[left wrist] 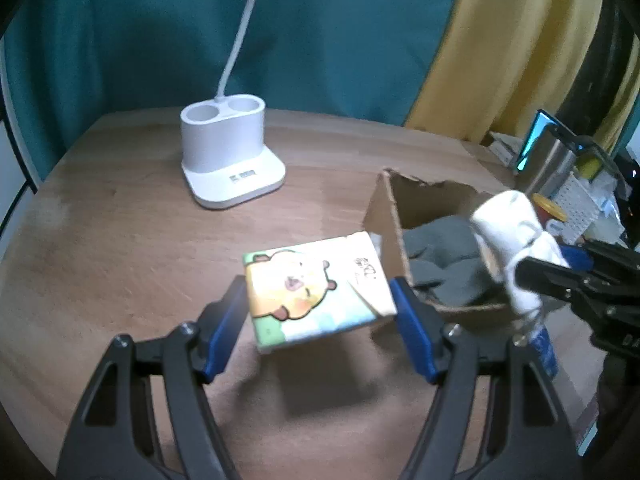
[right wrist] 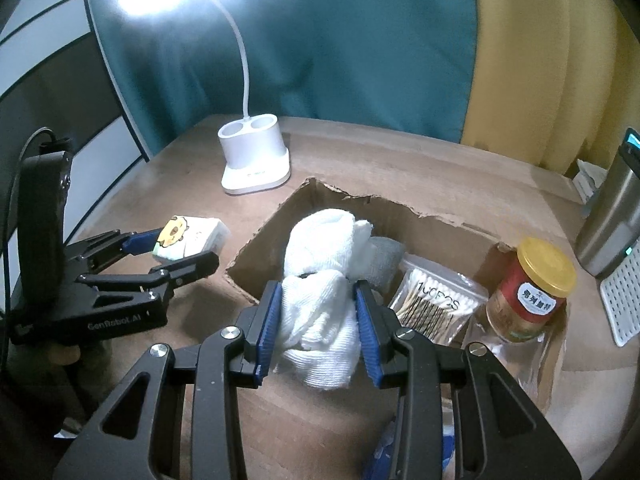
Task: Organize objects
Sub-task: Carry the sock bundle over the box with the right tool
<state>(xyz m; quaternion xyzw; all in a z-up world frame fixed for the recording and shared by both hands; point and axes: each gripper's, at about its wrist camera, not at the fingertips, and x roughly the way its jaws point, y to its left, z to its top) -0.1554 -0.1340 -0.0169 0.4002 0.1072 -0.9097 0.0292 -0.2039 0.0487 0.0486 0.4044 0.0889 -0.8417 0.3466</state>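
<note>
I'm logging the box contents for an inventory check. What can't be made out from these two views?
- Cardboard box floor: hidden in the right wrist view by the white towel held in the right tongs.
- Grey cloth: mostly covered; its full shape is unclear in both views.
- Jar label: too small to read.
- Tissue pack in the left tongs: print blurred in the left wrist view.
- Steel flask: cut off by the frame edge.

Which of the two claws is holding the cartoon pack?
The left gripper holds the tissue pack with the cartoon bear. The right gripper instead squeezes a white towel by the cardboard box.
</note>
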